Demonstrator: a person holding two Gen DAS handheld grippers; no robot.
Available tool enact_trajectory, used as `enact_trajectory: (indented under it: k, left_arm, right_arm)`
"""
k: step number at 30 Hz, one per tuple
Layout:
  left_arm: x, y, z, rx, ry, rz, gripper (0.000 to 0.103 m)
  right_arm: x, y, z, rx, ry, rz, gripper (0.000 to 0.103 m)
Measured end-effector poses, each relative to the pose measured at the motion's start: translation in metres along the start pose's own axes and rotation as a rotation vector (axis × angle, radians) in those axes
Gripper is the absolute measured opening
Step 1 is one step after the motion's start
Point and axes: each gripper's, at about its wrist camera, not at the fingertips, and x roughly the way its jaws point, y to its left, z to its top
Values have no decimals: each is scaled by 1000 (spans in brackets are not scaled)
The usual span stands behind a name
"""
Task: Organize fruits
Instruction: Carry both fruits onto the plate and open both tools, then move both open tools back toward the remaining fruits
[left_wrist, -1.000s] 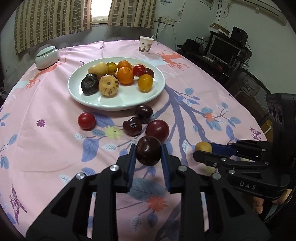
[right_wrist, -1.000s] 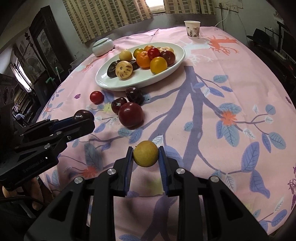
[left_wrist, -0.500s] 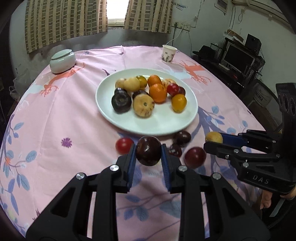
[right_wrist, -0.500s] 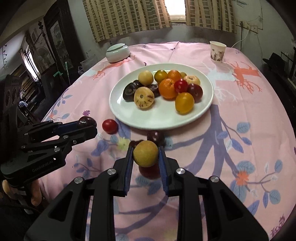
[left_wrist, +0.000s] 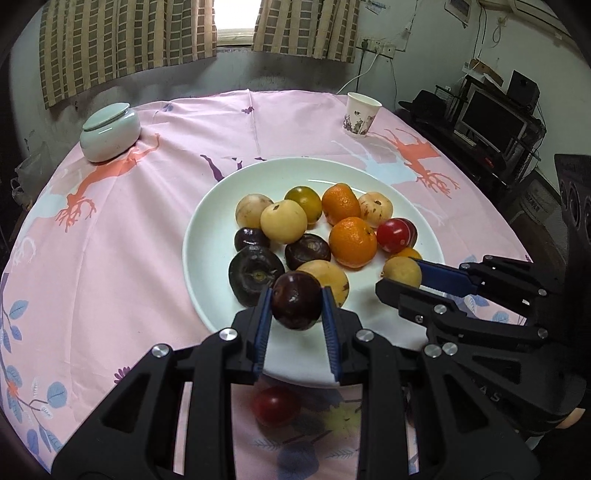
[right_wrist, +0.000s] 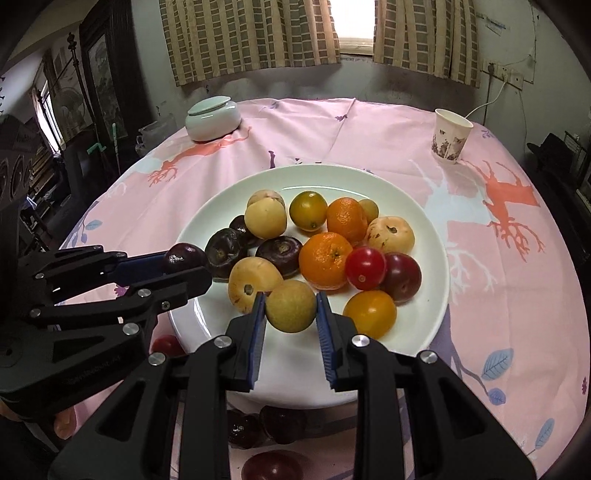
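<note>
Over plate (left_wrist: 207, 236) now, earlier short of it | left hand-held gripper (left_wrist: 295, 306) clamps dark plum (left_wrist: 295, 304) | right hand-held gripper (right_wrist: 291, 312) clamps yellow fruit (right_wrist: 291, 310)

Dark purple plum (left_wrist: 295, 304) held above near edge of white plate (left_wrist: 207, 236); yellow-tan round fruit (right_wrist: 290, 311) likewise, over plate's front. Plate piled w/ oranges, tomatoes, dark & pale fruits; a red tomato (left_wrist: 275, 406) + dark plums (right_wrist: 266, 424) lie on cloth just off its near rim.

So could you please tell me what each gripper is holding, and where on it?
The left gripper clamps a dark purple fruit by its sides; the right gripper clamps a yellow fruit likewise.
</note>
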Motion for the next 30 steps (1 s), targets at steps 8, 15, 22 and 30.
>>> enact_trajectory:
  k: [8, 15, 22, 30]
  left_arm:
    - [7, 13, 7, -59, -24, 26, 47]
    - [-22, 22, 2, -65, -146, 56, 66]
    - [-43, 20, -24, -64, -168, 41, 76]
    - [-54, 17, -75, -97, -124, 13, 78]
  right_arm:
    - [4, 1, 5, -19, -51, -10, 35]
    - [-16, -9, -1, 27, -153, -55, 60]
    - [-40, -11, -33, 77, -35, -4, 60]
    - [-57, -1, -97, 92, 71, 7, 60]
